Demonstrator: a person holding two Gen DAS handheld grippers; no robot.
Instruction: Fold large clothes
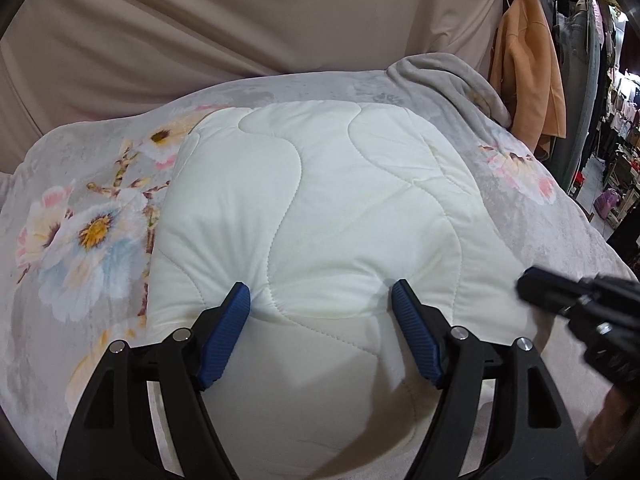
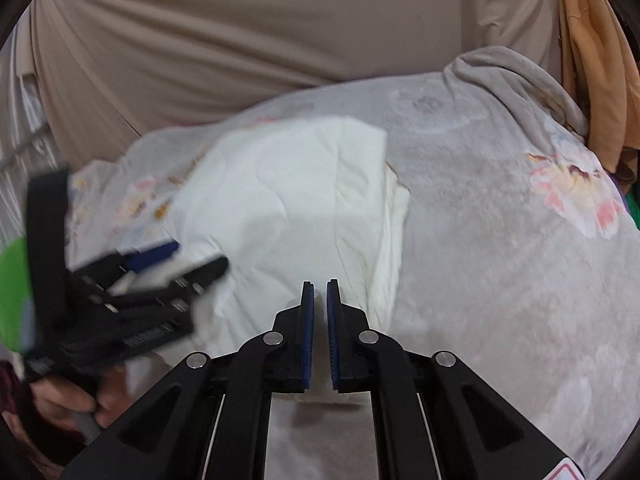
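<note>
Nearest to me in the left wrist view, my left gripper [image 1: 321, 294] stands spread wide, its 2 blue fingertips [image 1: 239, 296] pressing down into the near part of the white quilted cover [image 1: 312, 200]. The fabric dimples and puckers around each tip, and nothing is pinched between them.

In the right wrist view, my right gripper [image 2: 320, 286] has its 2 pads pressed almost together, with only a thin slit showing and no cloth in it. It hovers over the near right edge of the white quilted cover [image 2: 288, 200], where the stacked layers of the fold show along that side. In the left wrist view the right gripper appears as a blurred black shape just off the cover's right edge. A hand [image 2: 76, 400] grips the left gripper's handle at the cover's near left corner, blurred in the right wrist view.

The white quilted cover is the piece being folded. It lies as a thick, roughly rectangular pad with wavy stitching, in the middle of a grey floral blanket [image 1: 80, 224] that spreads out around it on all sides. Beyond the cover's far right corner, the blanket bunches into a rumpled grey roll [image 1: 448, 76].

Behind the cover hangs a beige curtain [image 1: 240, 20]. Right of that, an orange garment [image 1: 528, 80] hangs, with racks of clothing [image 1: 616, 112] further off.
</note>
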